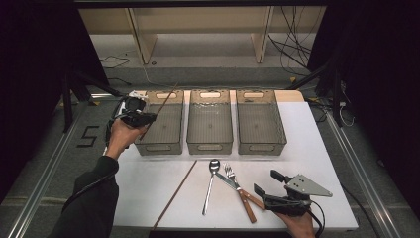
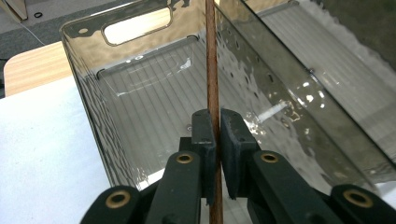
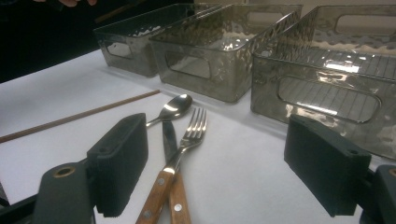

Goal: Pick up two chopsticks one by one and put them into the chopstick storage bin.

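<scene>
White tabletop below, our left gripper (image 2: 216,140) pinches one chopstick (image 2: 211,56) over the leftmost bin (image 1: 161,124); we judge lowering and release comes next. Our right gripper (image 1: 270,187) waits open by the fork (image 3: 187,140).

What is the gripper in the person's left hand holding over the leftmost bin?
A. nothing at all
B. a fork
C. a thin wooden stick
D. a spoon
C: the left gripper has its jaws pinched on a thin wooden stick above the leftmost bin, while the spoon and the fork lie on the table.
</scene>
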